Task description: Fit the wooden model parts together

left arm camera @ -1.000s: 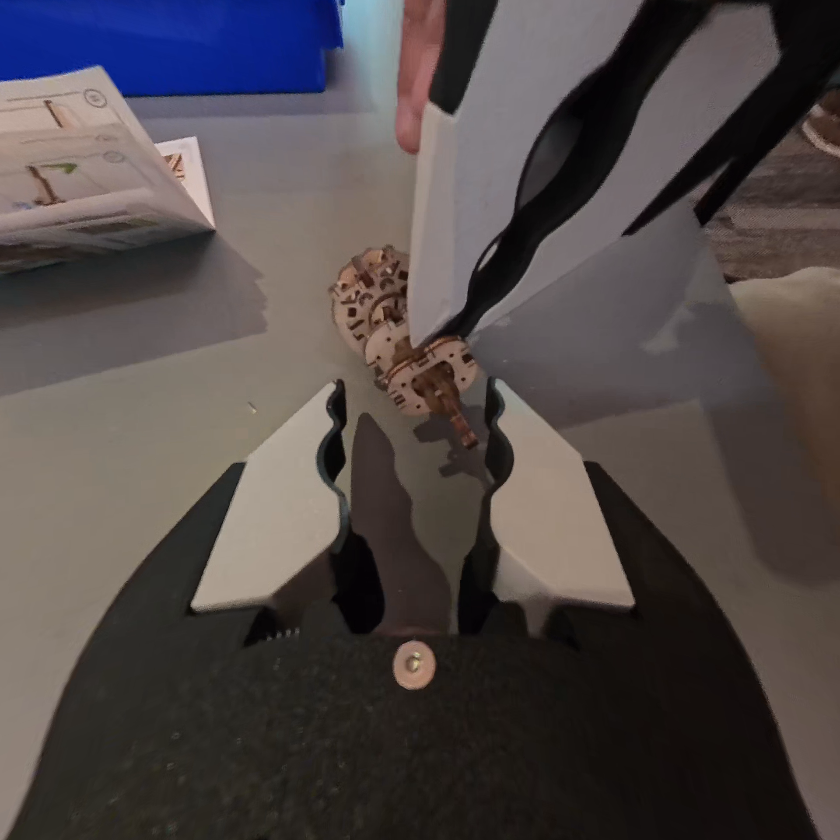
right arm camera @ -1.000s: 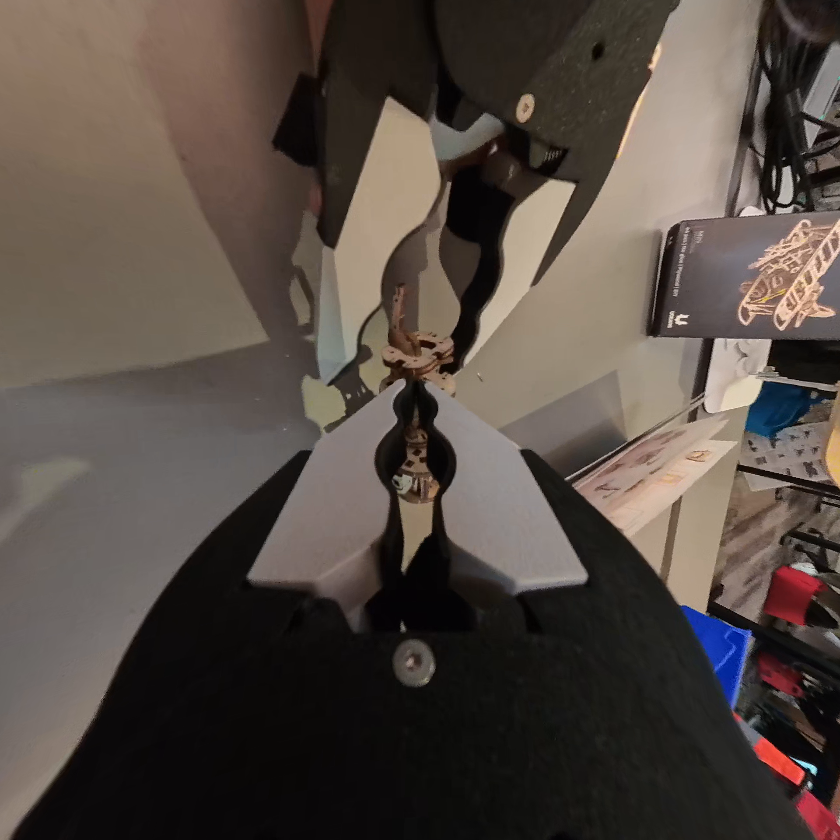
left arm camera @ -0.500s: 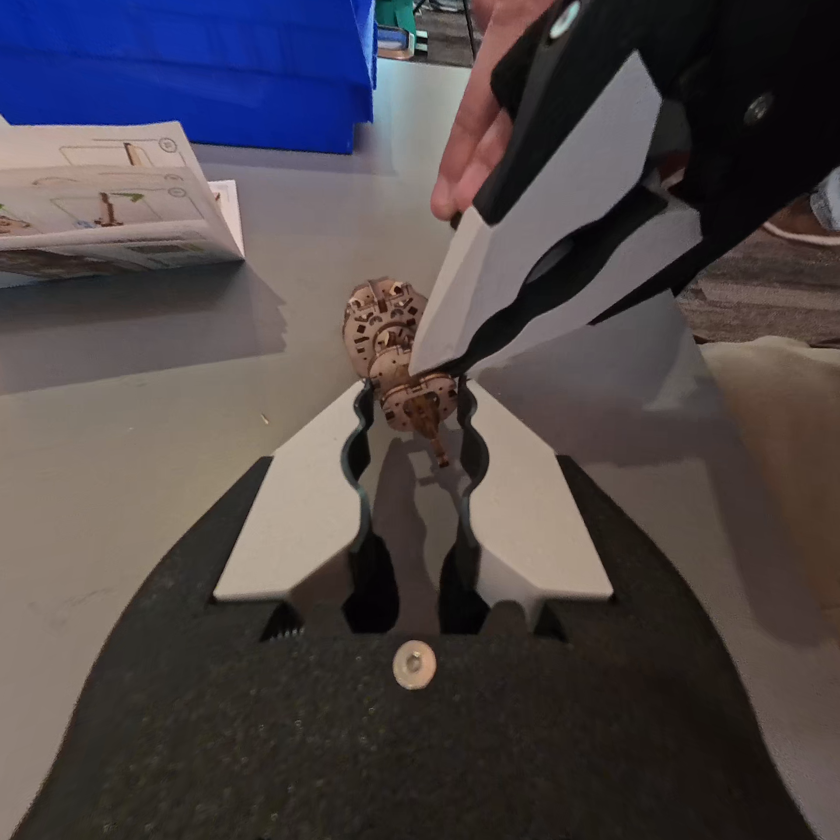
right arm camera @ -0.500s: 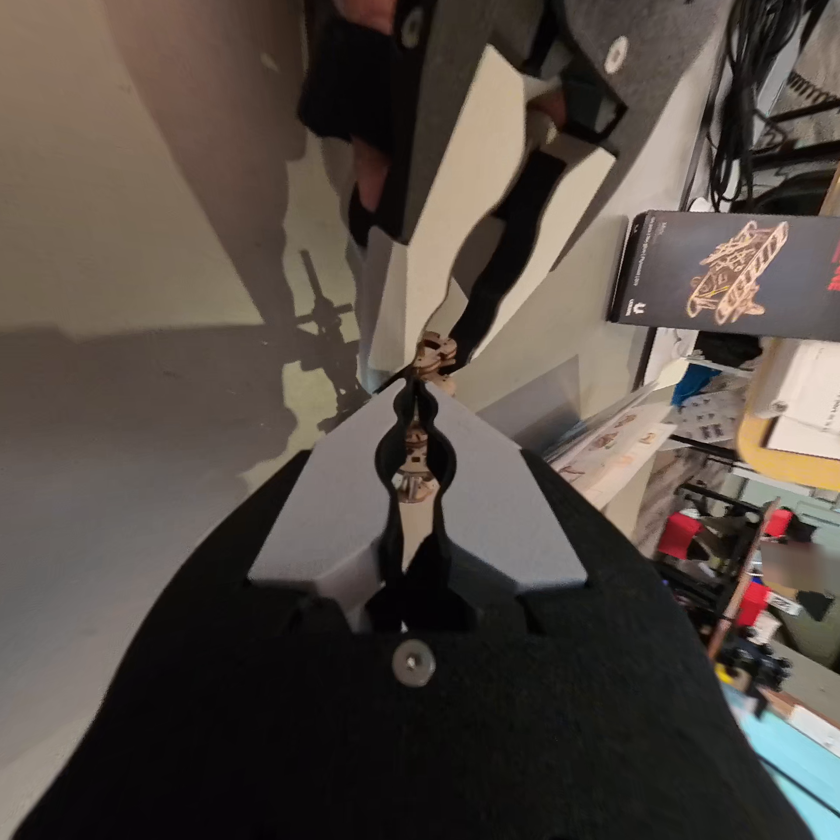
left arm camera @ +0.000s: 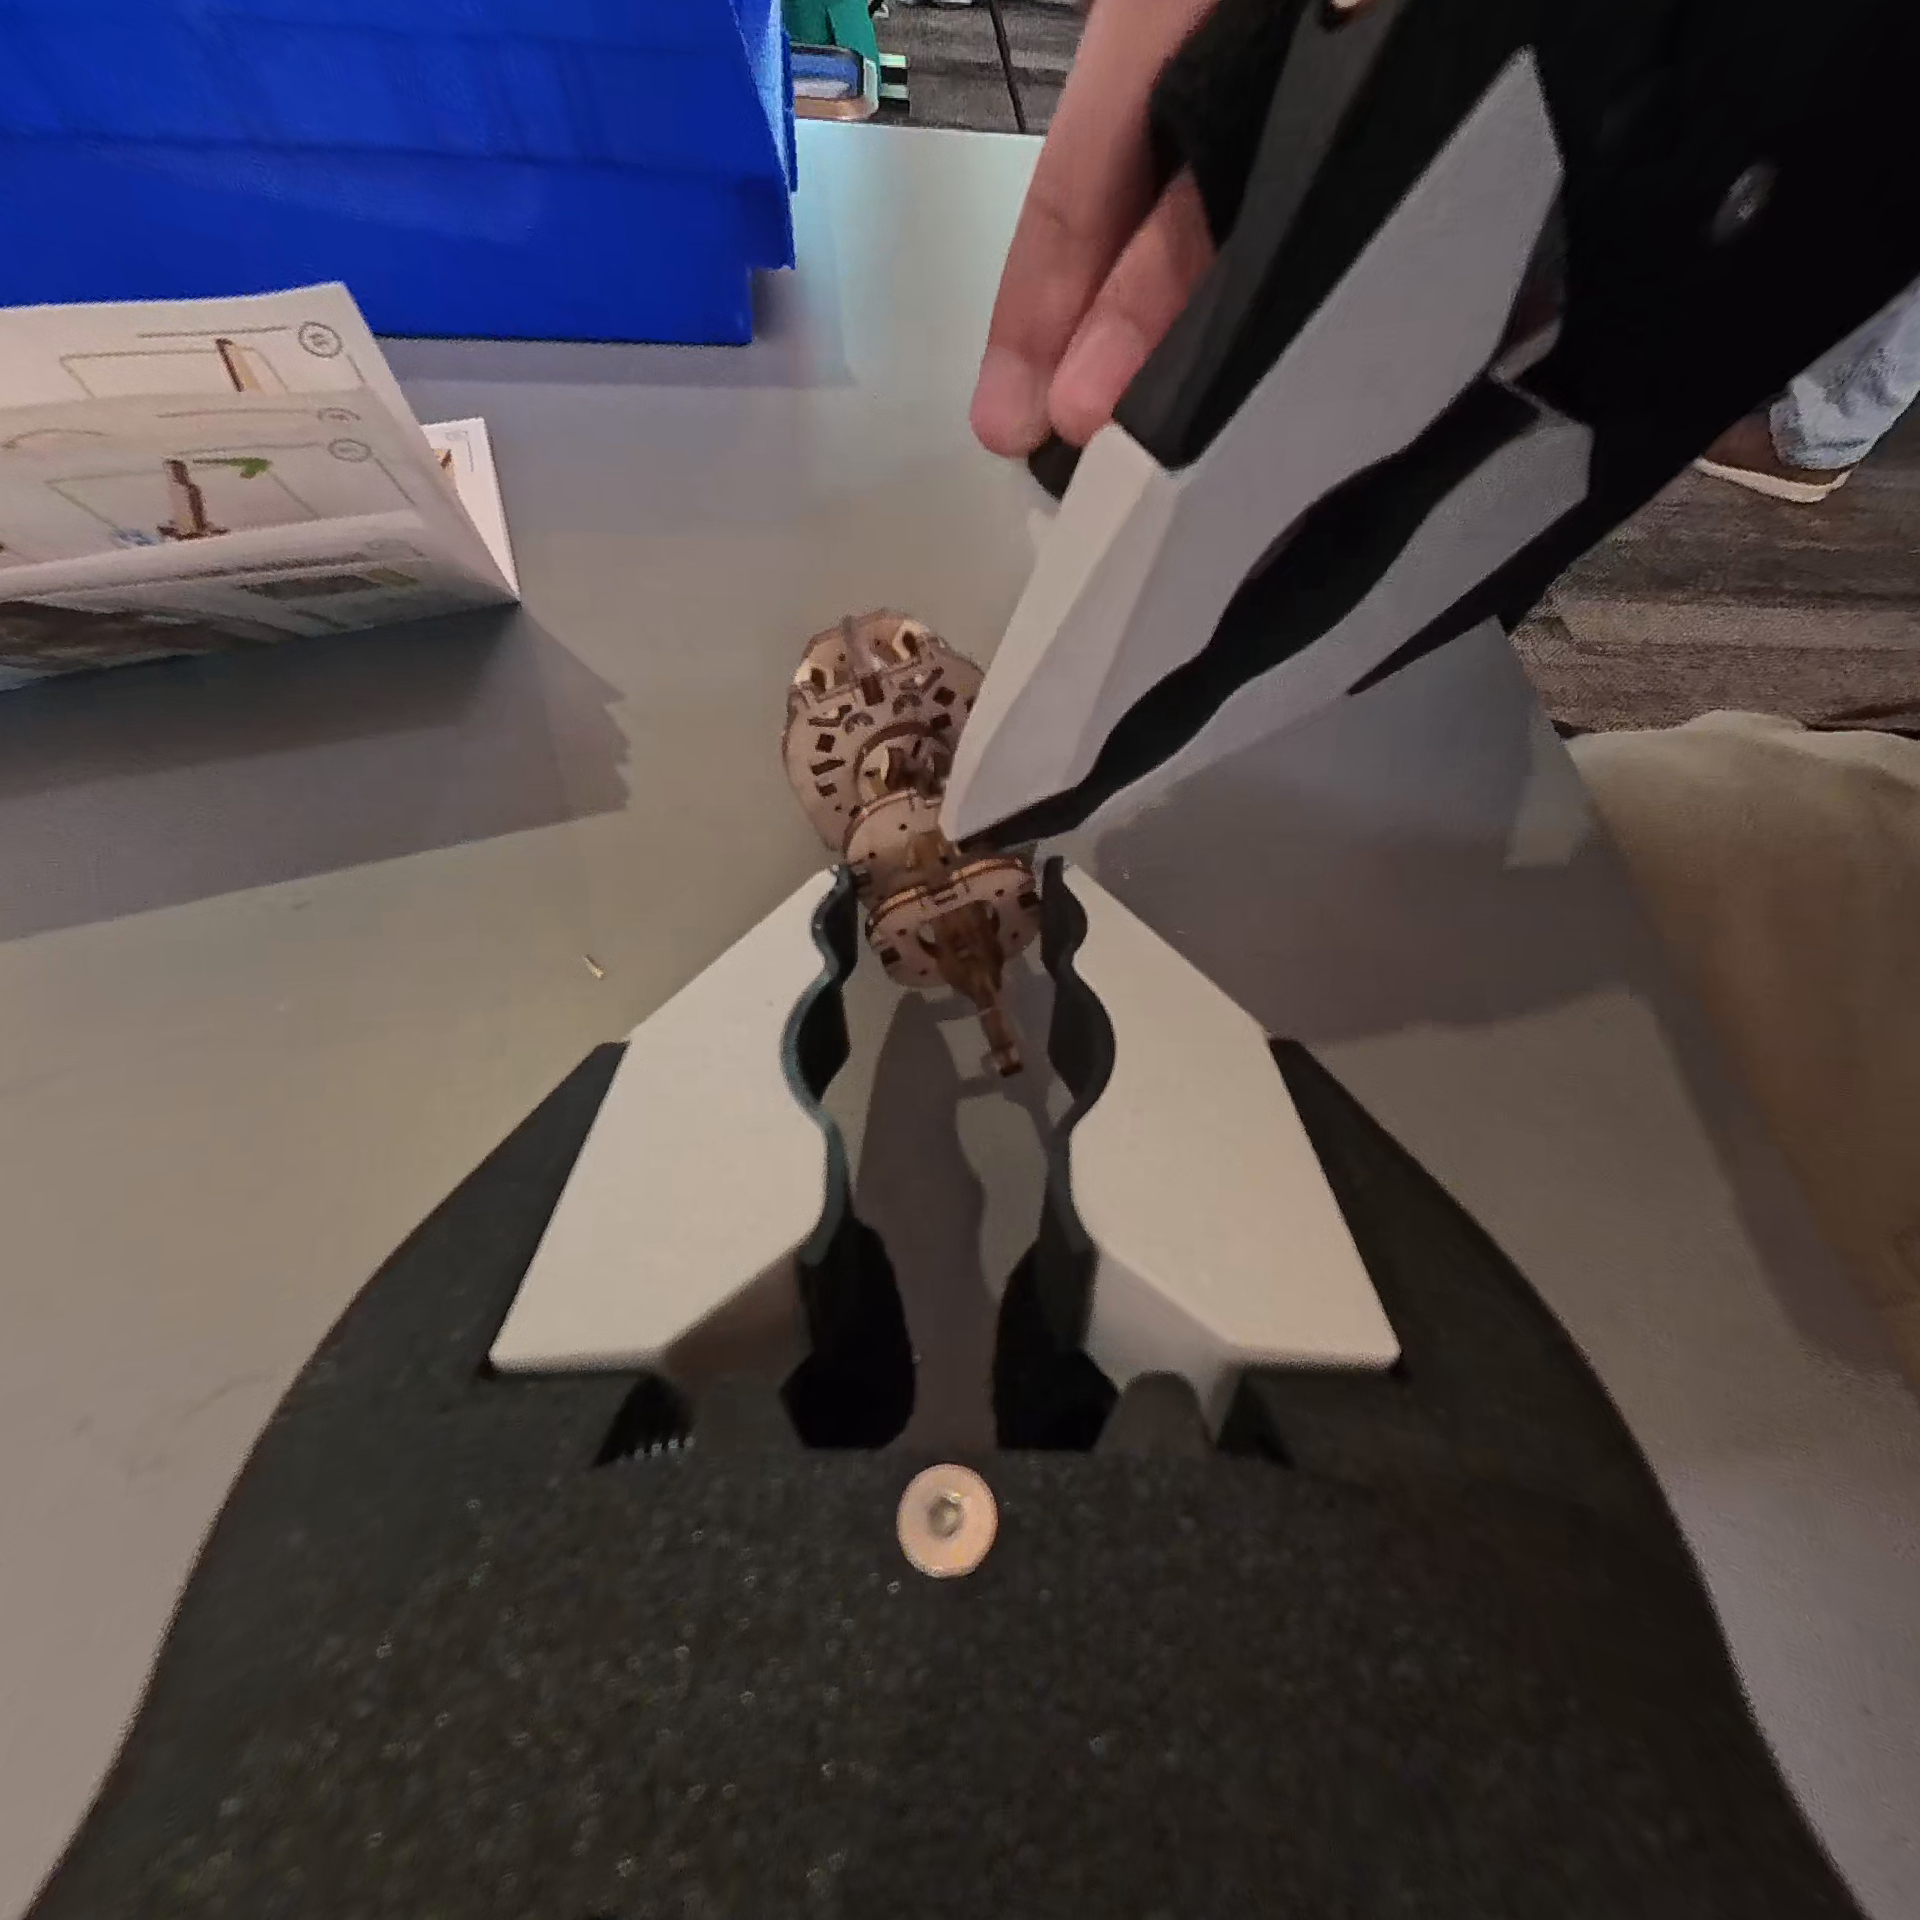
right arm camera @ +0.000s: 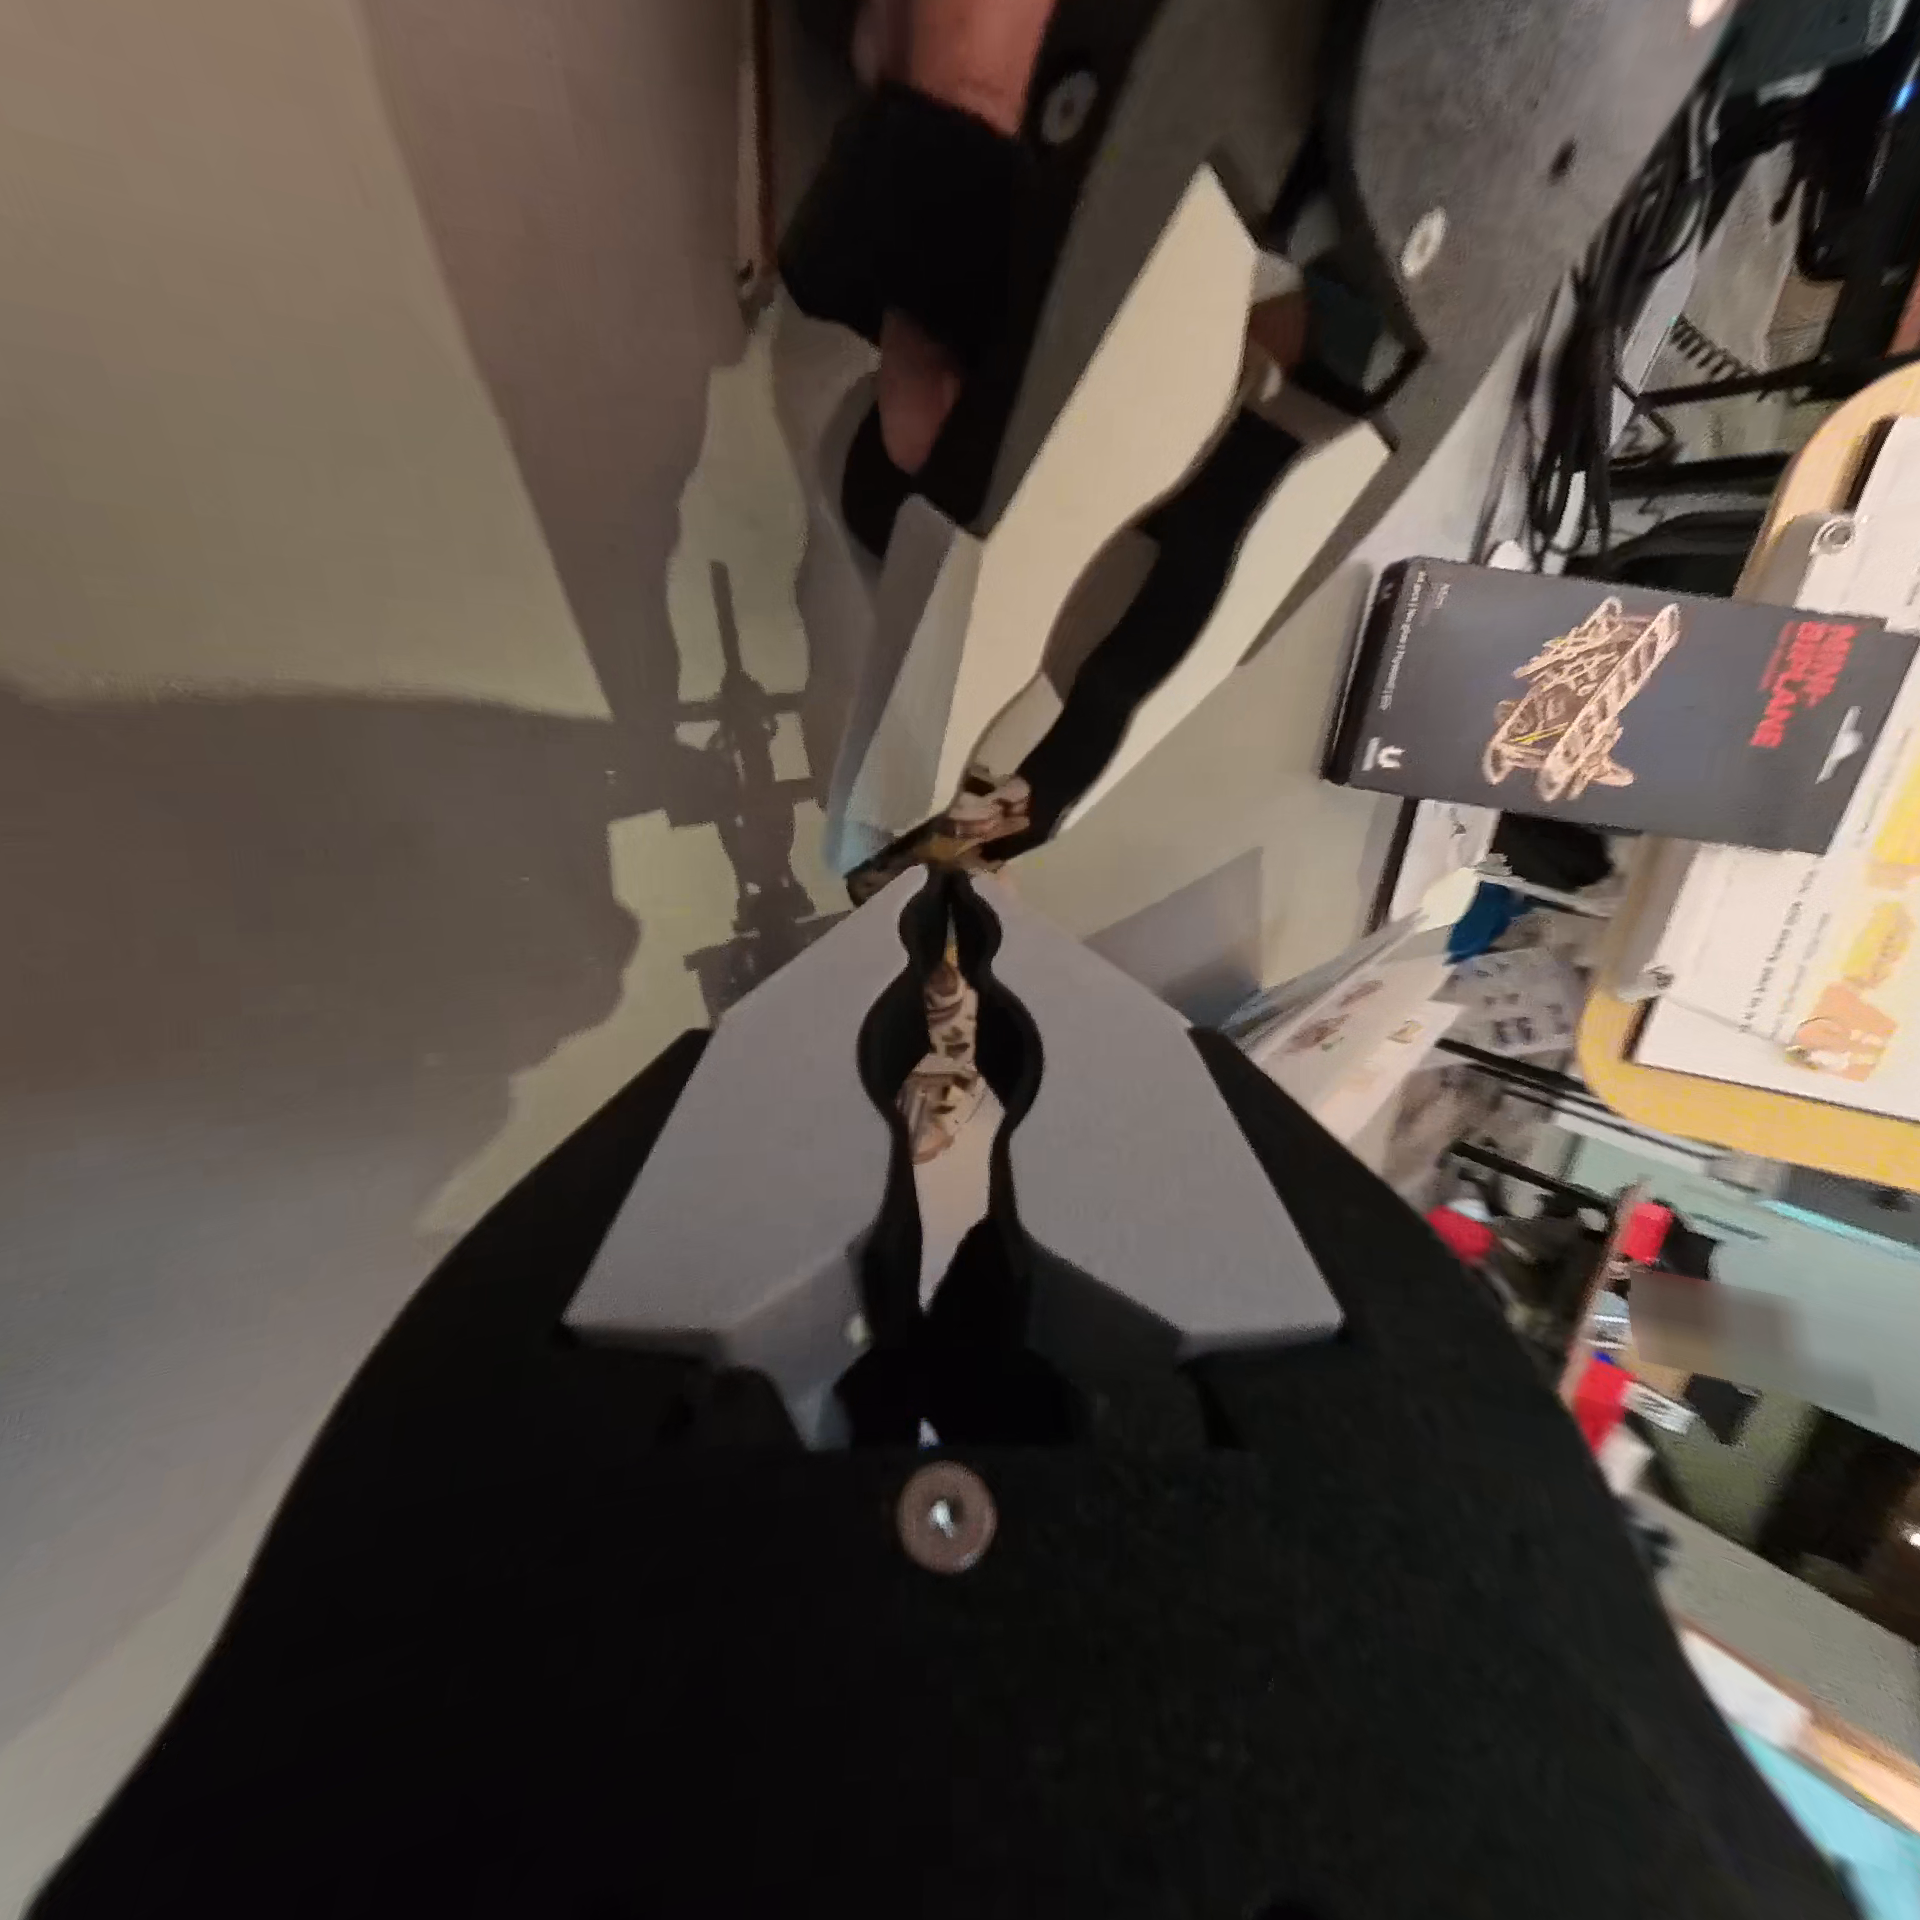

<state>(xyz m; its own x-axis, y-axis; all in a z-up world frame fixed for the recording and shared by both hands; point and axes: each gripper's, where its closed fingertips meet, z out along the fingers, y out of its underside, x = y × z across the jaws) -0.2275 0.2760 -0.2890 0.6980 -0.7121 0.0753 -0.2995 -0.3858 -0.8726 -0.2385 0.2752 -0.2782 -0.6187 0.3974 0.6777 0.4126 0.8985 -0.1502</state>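
Right tool (right arm camera: 951, 894) was clamped on the wooden model (left arm camera: 914, 821), holding it just above the gray table (left arm camera: 312, 1039) at about twelve o'clock from the left tool (left arm camera: 945, 904), whose jaws stood apart around the model's end disc without visibly pinching it. Built of thin laser-cut discs with a slim peg at six o'clock, it looked light and brittle, best held by the disc rims, never the peg.

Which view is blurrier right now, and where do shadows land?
Left wrist view: sharp; the wooden model is crisp and the booklet casts a hard shadow on the table. Right wrist view: motion-smeared, worst at the edges; the dark box is soft.
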